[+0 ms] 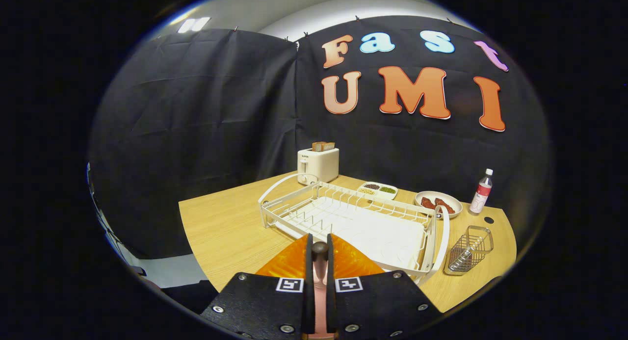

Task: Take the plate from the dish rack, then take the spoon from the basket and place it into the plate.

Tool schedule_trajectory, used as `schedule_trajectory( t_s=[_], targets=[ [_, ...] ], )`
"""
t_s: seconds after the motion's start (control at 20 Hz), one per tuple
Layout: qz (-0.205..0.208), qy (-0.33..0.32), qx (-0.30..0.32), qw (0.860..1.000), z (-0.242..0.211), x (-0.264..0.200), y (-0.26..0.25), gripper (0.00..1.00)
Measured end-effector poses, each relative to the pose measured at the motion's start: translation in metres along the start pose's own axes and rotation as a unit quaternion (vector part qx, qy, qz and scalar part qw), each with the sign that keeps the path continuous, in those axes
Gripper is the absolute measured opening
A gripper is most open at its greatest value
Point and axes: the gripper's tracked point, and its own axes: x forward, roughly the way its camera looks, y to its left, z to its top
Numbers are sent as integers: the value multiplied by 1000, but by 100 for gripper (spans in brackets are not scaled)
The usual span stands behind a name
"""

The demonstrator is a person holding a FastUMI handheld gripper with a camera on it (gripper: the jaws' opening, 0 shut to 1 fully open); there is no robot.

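Gripper view: you're in a booth w/ black cloth walls. A pale wood table (225,222) fills the middle and lower part of the frame.

Centre frame, just beyond your fingers, sits the white wire dish rack (353,217) on its white tray, long side running from upper left to lower right.

Behind the rack, upper centre of the table, is a white toaster (318,164) w/ bread slices sticking out the top.

Right of the toaster is a small divided dish (377,189) w/ dark and green bits. Further right is a round white dish (438,204) holding red-brown pieces, then a small bottle (481,191) standing upright near the cloth.

The wire basket (468,251) stands on the table at lower right, just beside the rack's right end.

Bottom centre: the orange plate (284,266) lies under and just ahead of your fingers, at the rack's near edge. It shows on both sides of them.

Your gripper (319,238) has its tongs pressed near together, pinching the spoon (319,271). That's a slim pinkish piece w/ a dark rounded end poking up btwn the tips, above the plate.
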Motion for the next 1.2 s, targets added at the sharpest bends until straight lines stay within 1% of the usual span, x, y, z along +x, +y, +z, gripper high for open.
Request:
schedule_trajectory(
  t_s=[0.2, 0.25, 0.5, 0.6, 0.7, 0.75, 0.8, 0.85, 0.9, 0.95, 1.1, 1.2],
  targets=[
    [3, 17, -14, 1000, -18, -19, -4, 9],
    [0, 28, -18, 999, -27, -22, -6, 11],
    [-29, 74, -25, 997, -60, -32, -22, 15],
    [-39, 83, -23, 996, -66, -36, -27, 20],
    [-50, 78, -22, 995, -63, -38, -32, 30],
    [-56, 71, -21, 996, -59, -39, -34, 39],
    [-62, 63, -22, 996, -54, -39, -35, 42],
    [-70, 53, -23, 996, -47, -40, -38, 48],
    [-81, 41, -25, 996, -41, -42, -42, 51],
    [-92, 29, -25, 995, -32, -44, -46, 57],
    [-115, -8, -20, 993, -8, -50, -52, 66],
    [-138, -24, -15, 990, 6, -55, -61, 72]
  ],
)
